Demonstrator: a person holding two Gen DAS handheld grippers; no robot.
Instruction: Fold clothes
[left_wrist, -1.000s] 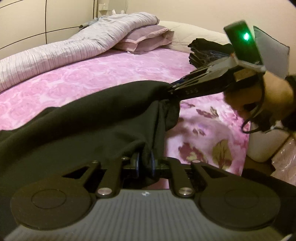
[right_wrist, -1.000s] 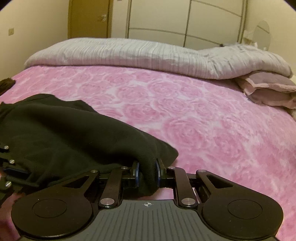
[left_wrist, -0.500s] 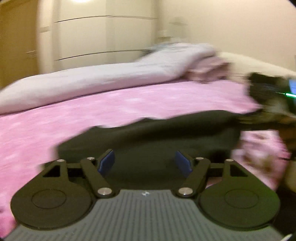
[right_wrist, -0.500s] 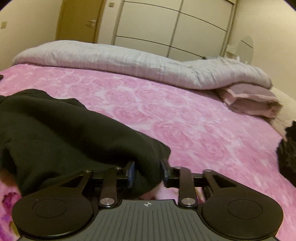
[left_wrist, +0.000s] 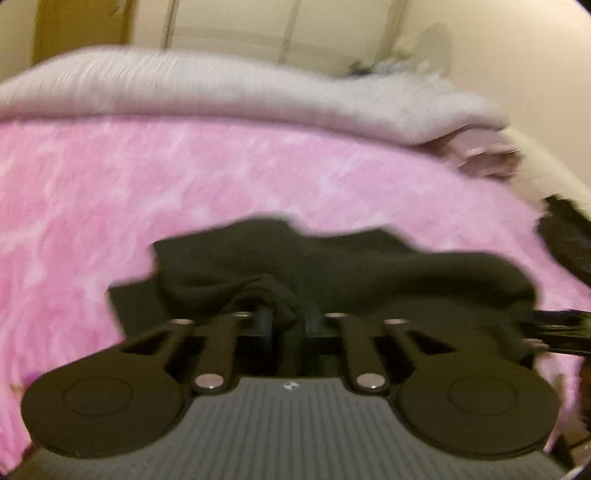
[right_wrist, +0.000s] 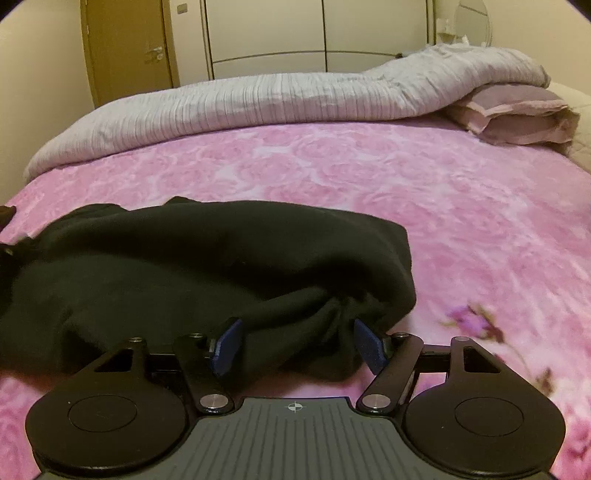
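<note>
A black garment (right_wrist: 207, 266) lies bunched on the pink rose-patterned bed (right_wrist: 369, 177). In the blurred left wrist view the same black garment (left_wrist: 369, 269) lies in front of my left gripper (left_wrist: 286, 317), which is shut on a bunched fold of it. My right gripper (right_wrist: 297, 345) is open, its blue pads (right_wrist: 226, 345) spread either side of a fold of the garment that lies between them. The tip of the right gripper shows at the right edge of the left wrist view (left_wrist: 561, 330).
A grey striped duvet (right_wrist: 258, 99) lies rolled along the far side of the bed. A mauve pillow (right_wrist: 517, 110) sits at the far right. A dark pile of clothes (left_wrist: 565, 236) lies at the right. Wardrobe doors (right_wrist: 266, 33) and a door (right_wrist: 125, 48) stand behind.
My right gripper has opened and let go of the garment. My left gripper opened half a second ago and is now shut on a fold again. The garment has dropped onto the bed.
</note>
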